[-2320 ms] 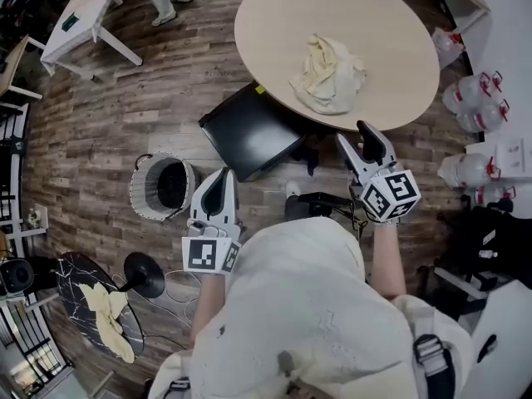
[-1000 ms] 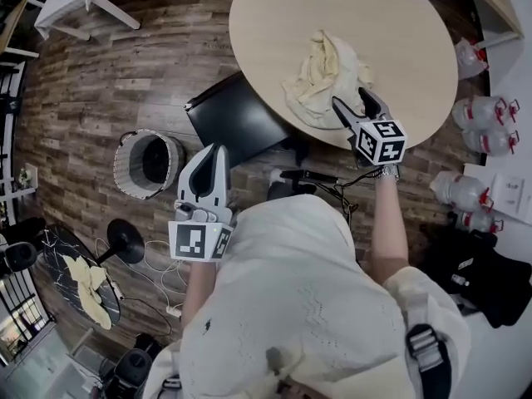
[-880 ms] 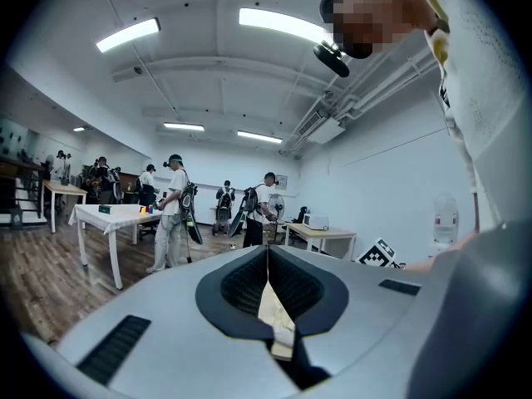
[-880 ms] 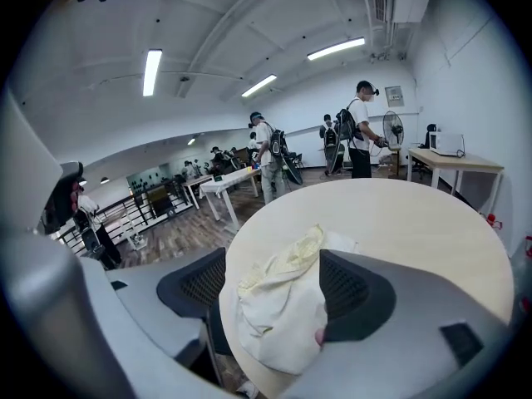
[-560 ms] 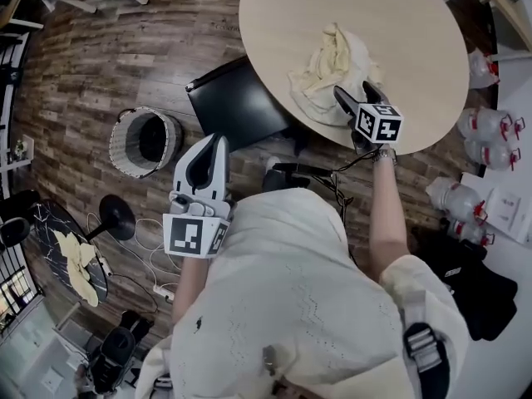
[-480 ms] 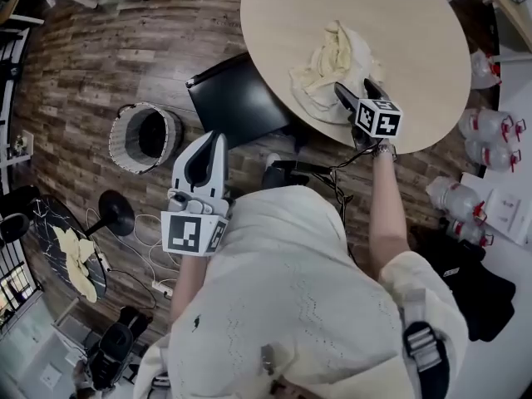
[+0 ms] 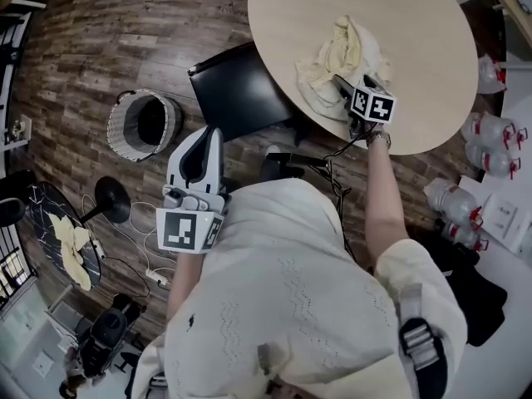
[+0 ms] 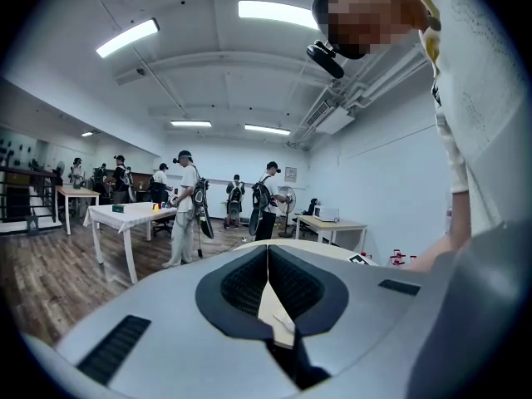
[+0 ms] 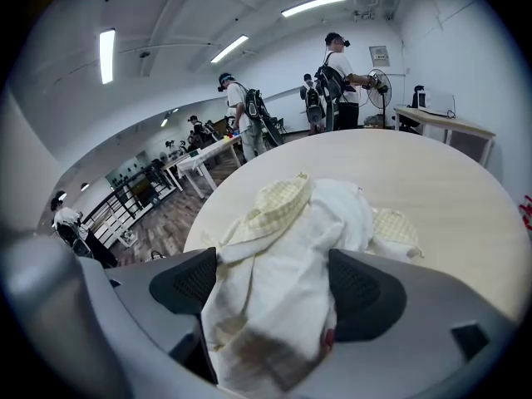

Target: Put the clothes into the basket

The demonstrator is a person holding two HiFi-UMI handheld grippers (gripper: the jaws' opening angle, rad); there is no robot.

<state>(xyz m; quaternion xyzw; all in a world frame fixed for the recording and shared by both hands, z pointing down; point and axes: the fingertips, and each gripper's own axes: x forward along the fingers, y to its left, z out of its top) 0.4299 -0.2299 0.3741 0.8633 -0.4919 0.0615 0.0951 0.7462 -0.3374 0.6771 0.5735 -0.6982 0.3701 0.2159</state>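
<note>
Head view: clothes between opening tongs

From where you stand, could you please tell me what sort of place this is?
Probably a shared lab or workshop hall: several people wearing backpacks, white work tables on a wood floor, and ceiling strip lights.

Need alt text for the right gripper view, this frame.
The right gripper, its jaws opening wide, straddles a crumpled pile of cream and pale yellow checked clothes lying on a round light wooden table. Behind it, several people stand in a bright, open room.
</note>
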